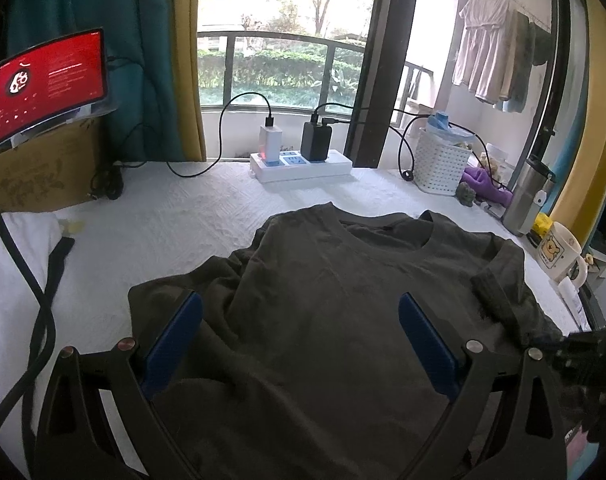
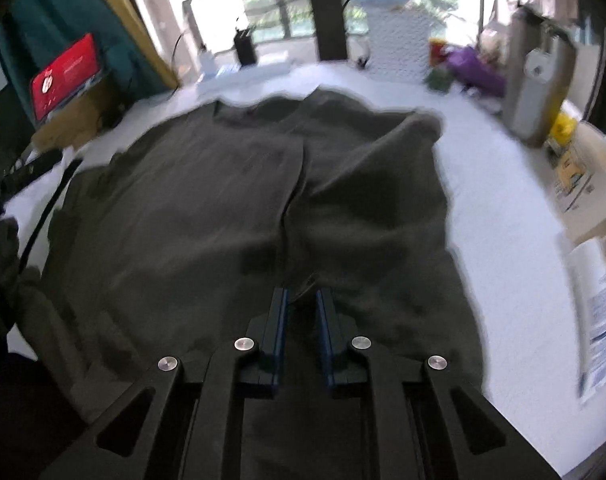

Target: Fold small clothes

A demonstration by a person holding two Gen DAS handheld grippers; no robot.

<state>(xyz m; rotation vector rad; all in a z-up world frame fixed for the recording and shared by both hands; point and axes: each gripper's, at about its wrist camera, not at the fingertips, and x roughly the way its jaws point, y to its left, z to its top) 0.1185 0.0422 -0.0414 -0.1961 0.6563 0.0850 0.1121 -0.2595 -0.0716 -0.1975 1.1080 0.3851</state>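
Olive tee (image 1: 343,300) flat on white cloth (image 1: 191,216); L gripper (image 1: 299,320) jaws wide, R gripper (image 2: 301,300) jaws pinching folded tee edge.

Through my right wrist camera, blurred, the right gripper (image 2: 301,300) sits at six o'clock, its blue-padded fingers (image 2: 279,320) drawn close with a pinch of the dark shirt (image 2: 207,200) between them. The shirt lies spread on the white table cover (image 2: 503,200), a ridge running toward twelve o'clock. A red screen (image 2: 65,74) glows at ten o'clock, a steel flask (image 2: 531,88) at two.
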